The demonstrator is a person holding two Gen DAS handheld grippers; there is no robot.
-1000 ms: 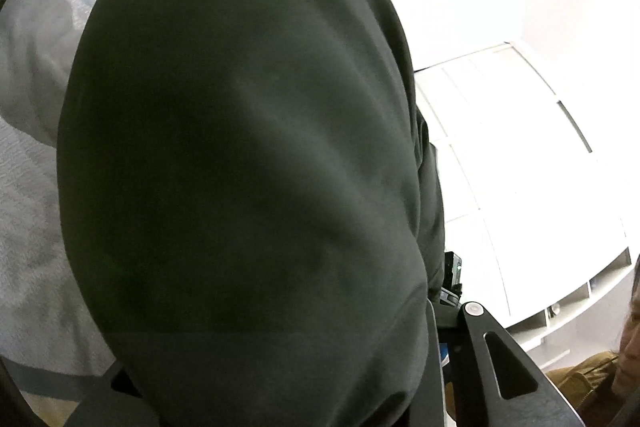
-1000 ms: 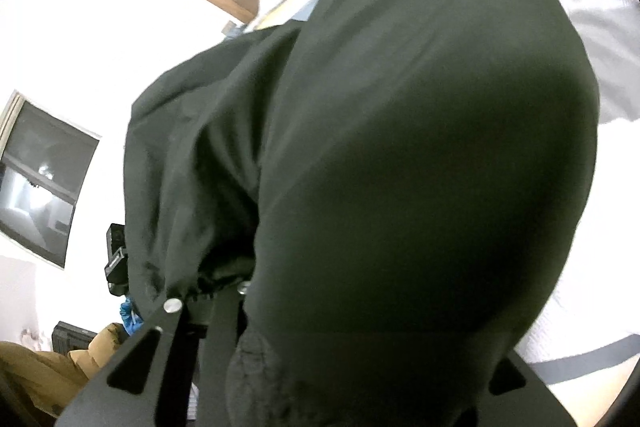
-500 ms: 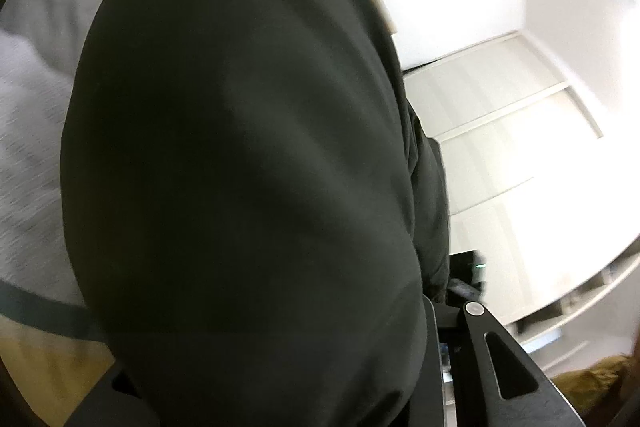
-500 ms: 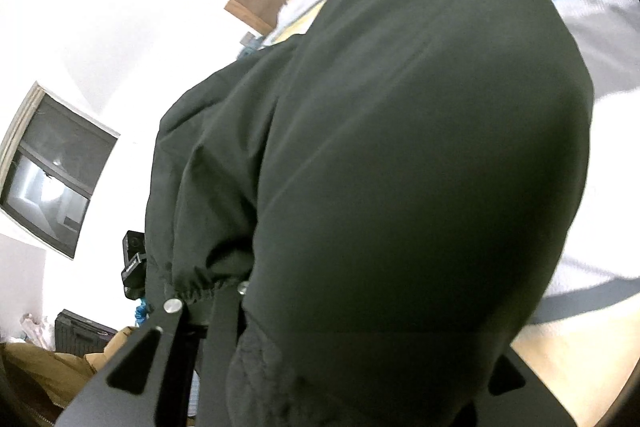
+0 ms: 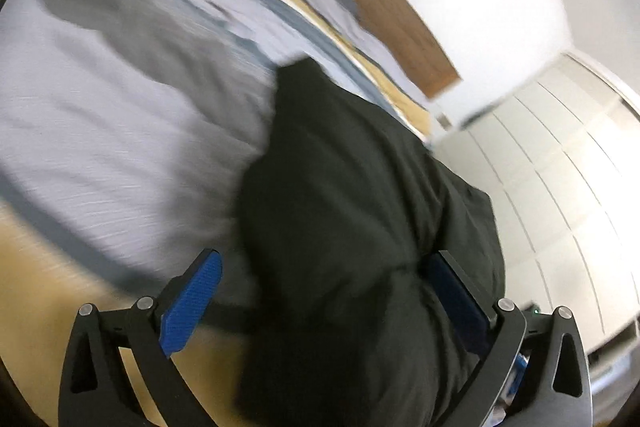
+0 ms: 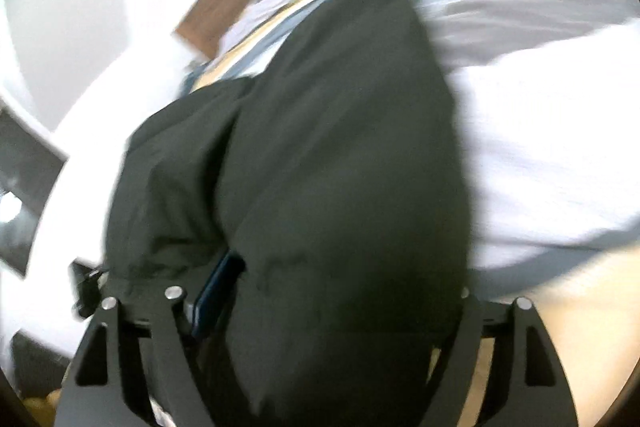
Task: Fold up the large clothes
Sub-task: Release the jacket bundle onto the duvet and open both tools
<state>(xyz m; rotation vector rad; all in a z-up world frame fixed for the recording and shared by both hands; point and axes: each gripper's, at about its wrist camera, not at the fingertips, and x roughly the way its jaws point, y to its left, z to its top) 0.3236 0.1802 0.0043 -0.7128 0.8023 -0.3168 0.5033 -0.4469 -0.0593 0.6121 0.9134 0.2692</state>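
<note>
Having just spread wide, each claw (image 5: pixel 326 301) (image 6: pixel 332 307) grips nothing, dark garment (image 5: pixel 360 207) lying loosely between both pairs of pads.

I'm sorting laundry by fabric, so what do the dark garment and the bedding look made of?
Garment: dark, matte, probably a thin woven synthetic or cotton blend; it billows in soft folds. Bedding: pale, matte, likely cotton, with fine woven lines. Blur leaves both uncertain.

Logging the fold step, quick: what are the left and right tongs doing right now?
Left tongs: open, just released; dark garment loose between them.
Right tongs: open, just opening; the garment is draped over them.
</note>
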